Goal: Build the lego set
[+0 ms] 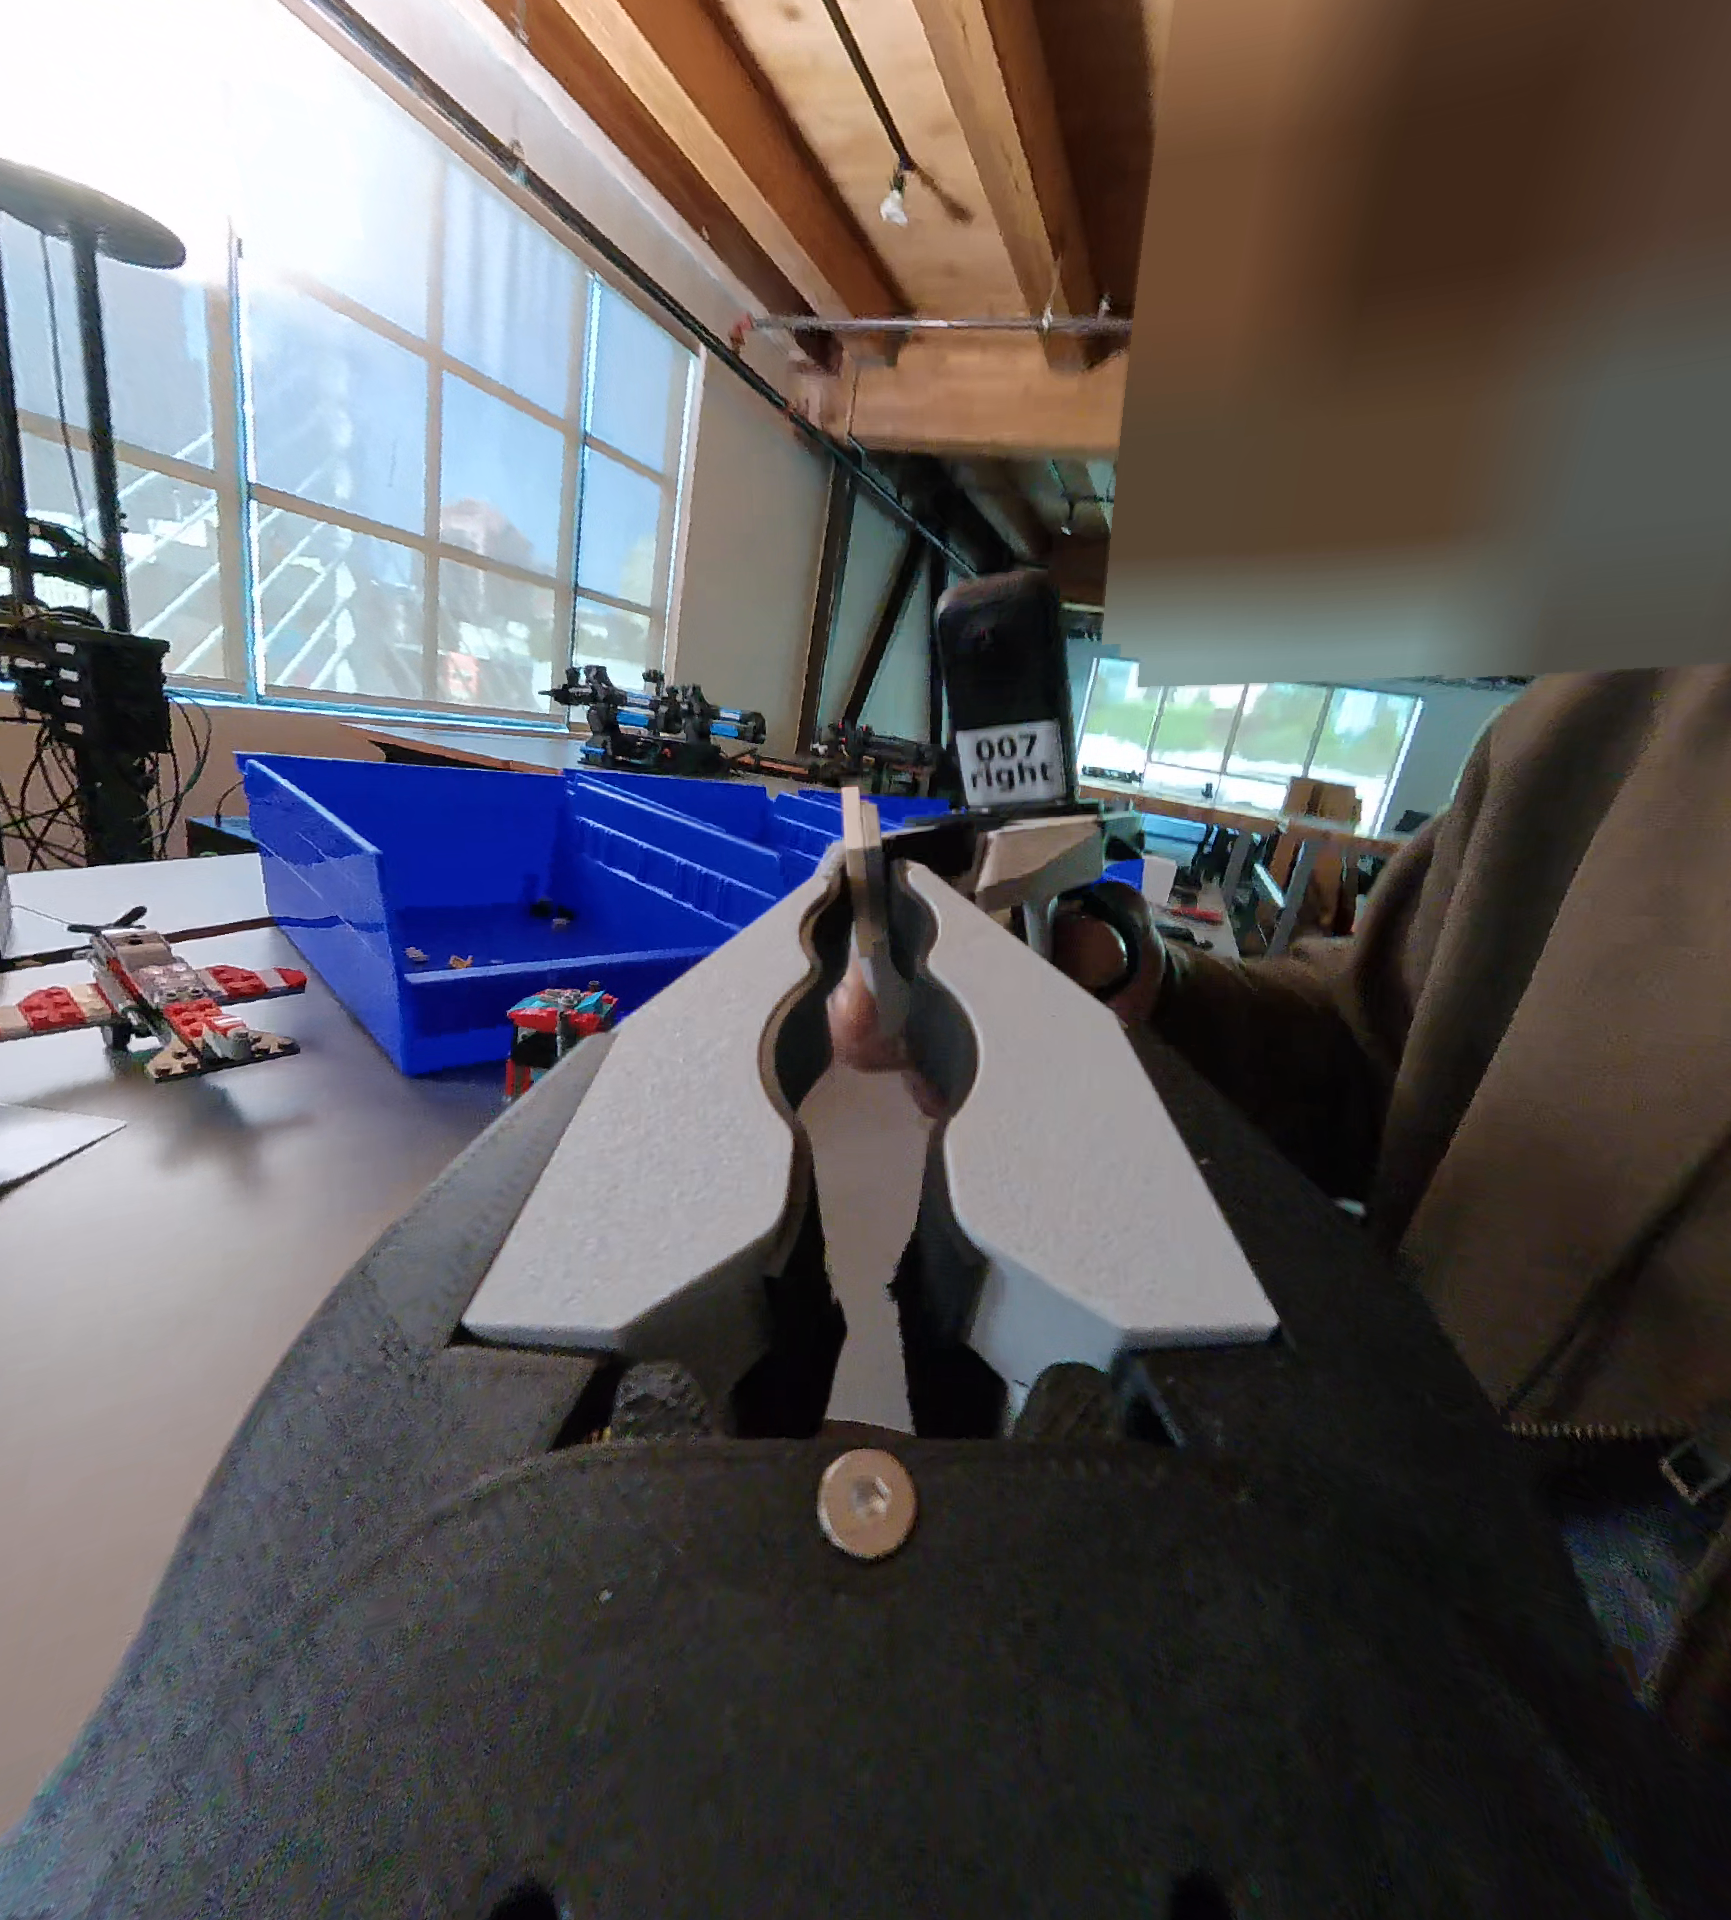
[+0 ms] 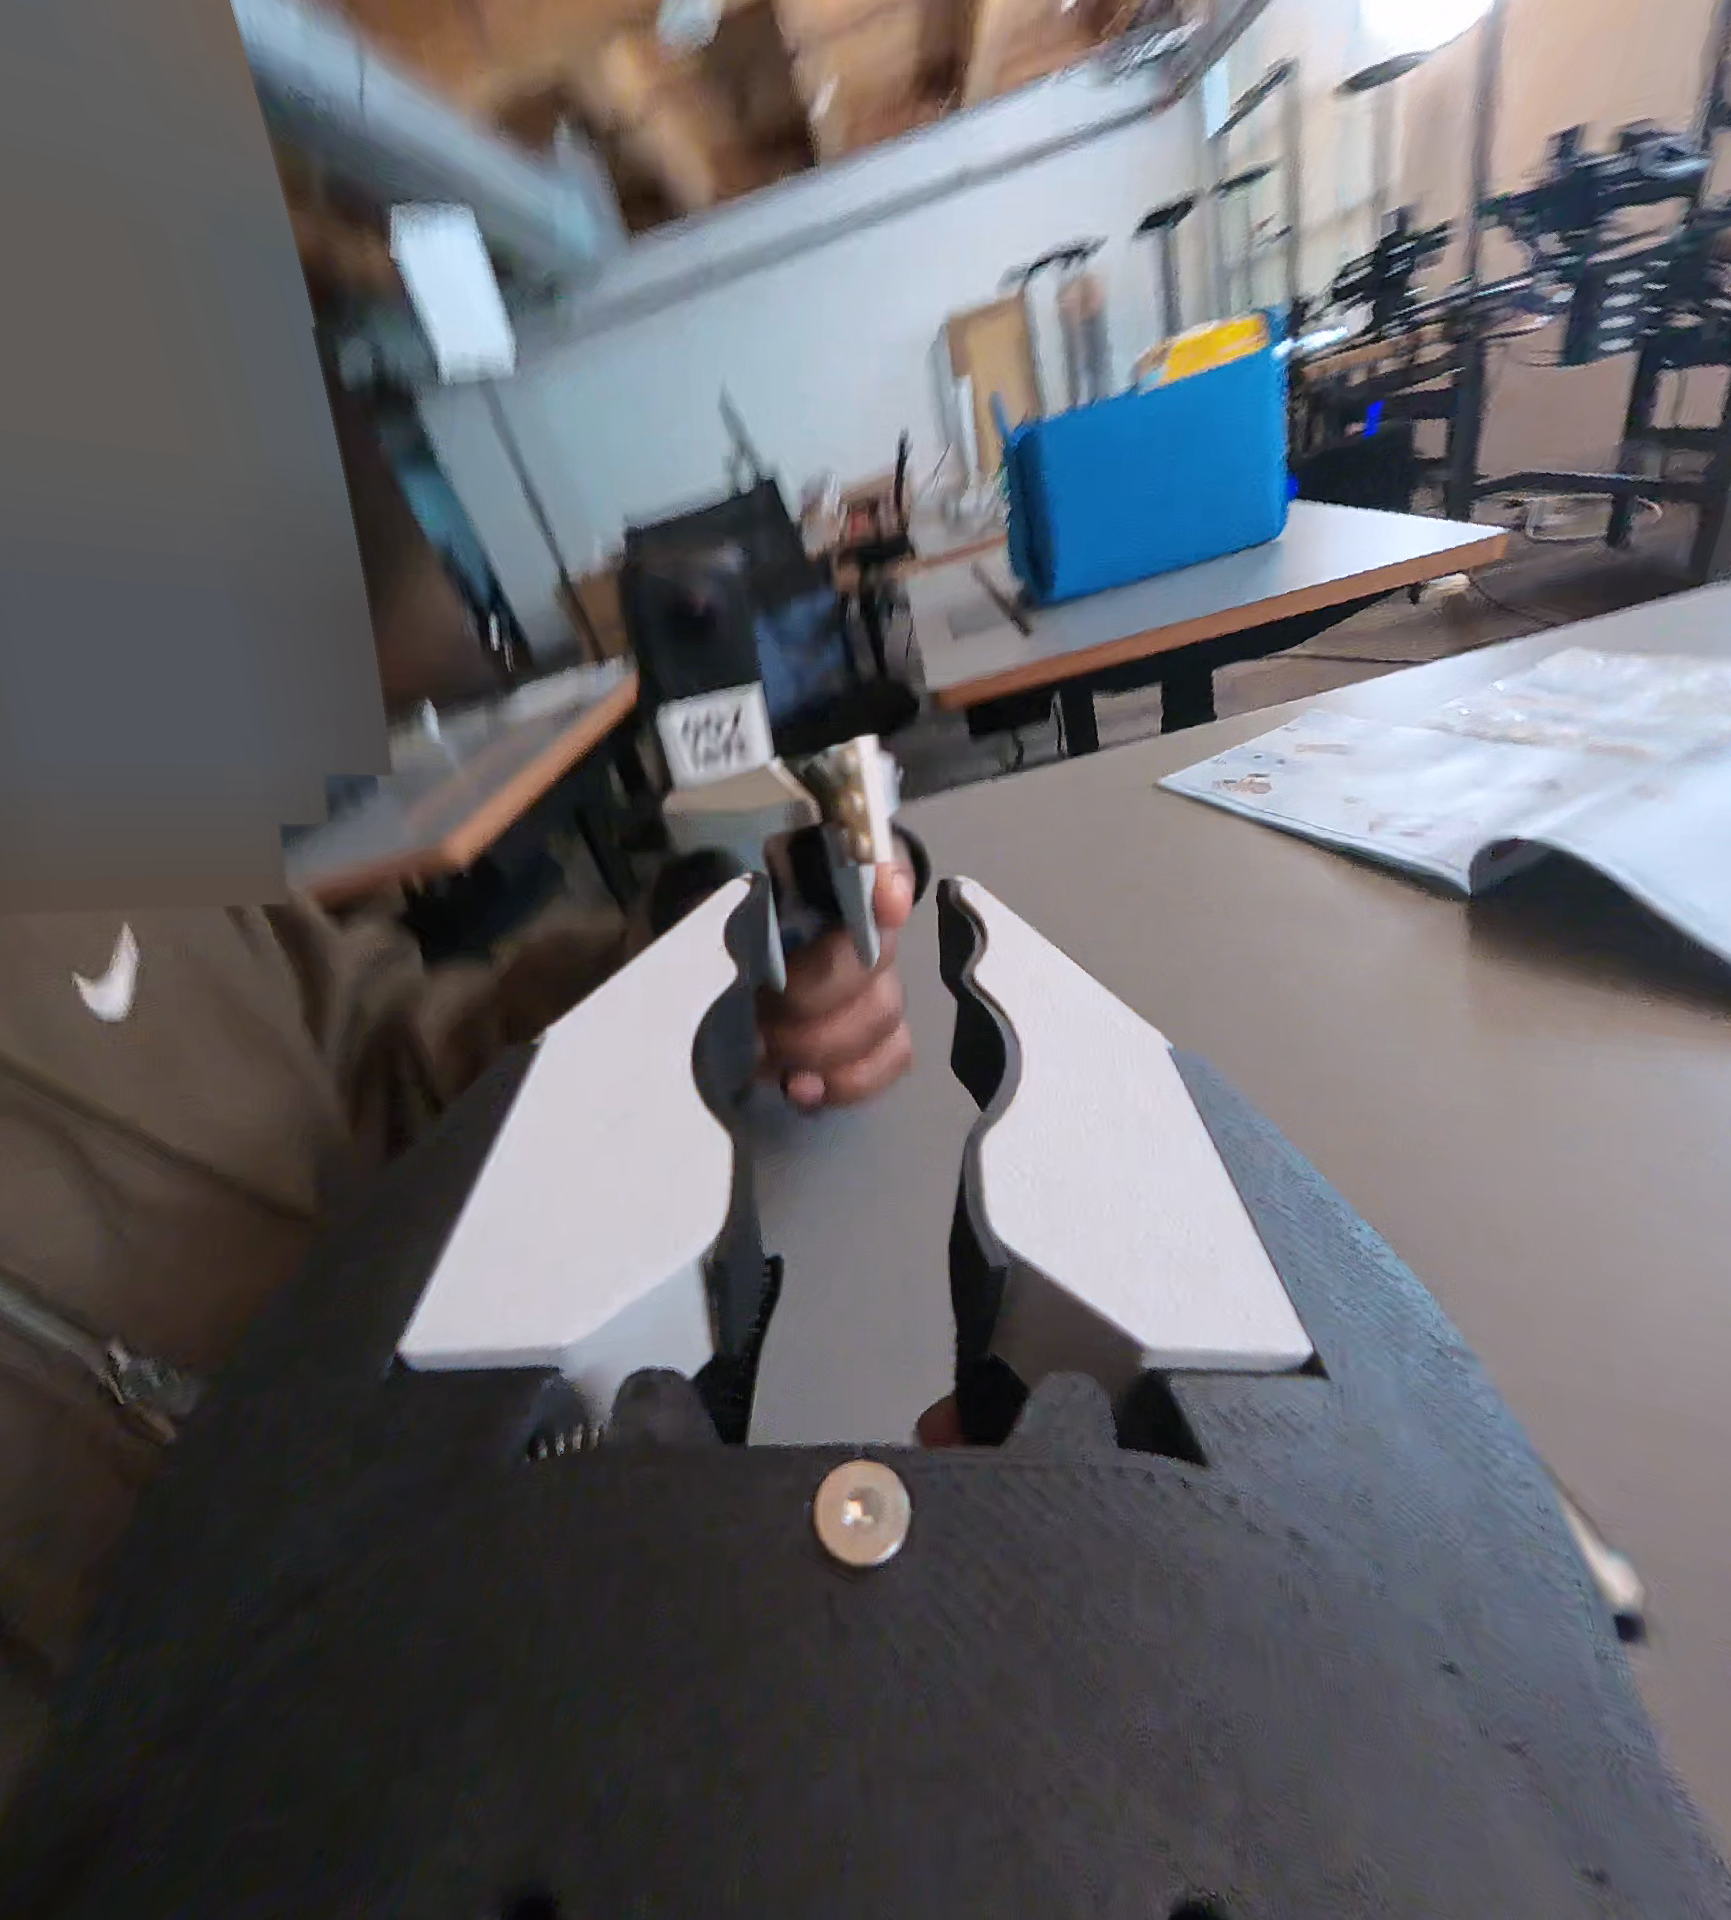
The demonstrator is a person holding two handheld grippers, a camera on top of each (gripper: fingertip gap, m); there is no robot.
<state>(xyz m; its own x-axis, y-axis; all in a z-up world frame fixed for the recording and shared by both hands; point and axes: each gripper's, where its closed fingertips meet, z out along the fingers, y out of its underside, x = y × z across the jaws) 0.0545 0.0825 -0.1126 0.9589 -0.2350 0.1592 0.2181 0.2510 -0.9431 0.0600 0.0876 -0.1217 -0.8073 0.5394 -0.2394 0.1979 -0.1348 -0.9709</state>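
- The left claw (image 1: 866, 883) is seen nearly closed, its fingertips (image 1: 819, 883) pinched on a thin grey-and-tan brick plate (image 1: 863, 894) that stands upright and sticks out above them.
- In the right wrist view, the same plate (image 2: 866, 805) is seen with studs on one face, held by the left claw (image 2: 845, 883) just ahead.
- The right claw (image 2: 845, 904) is held wide, with nothing between its fingers (image 2: 986, 935); it hangs above the tabletop (image 2: 1256, 1039).
- Just beyond the left claw, the right claw's body (image 1: 1037, 852) and the hand (image 1: 1110, 945) gripping it are seen.
- Left of and below the left claw, a small red-and-teal brick model (image 1: 554, 1023) stands on the tabletop.
- Behind it a blue bin (image 1: 445, 894) is set.
- Farther left, a red-and-white brick plane (image 1: 144, 997) rests.
- Right of the right claw, an open booklet (image 2: 1567, 769) lies.
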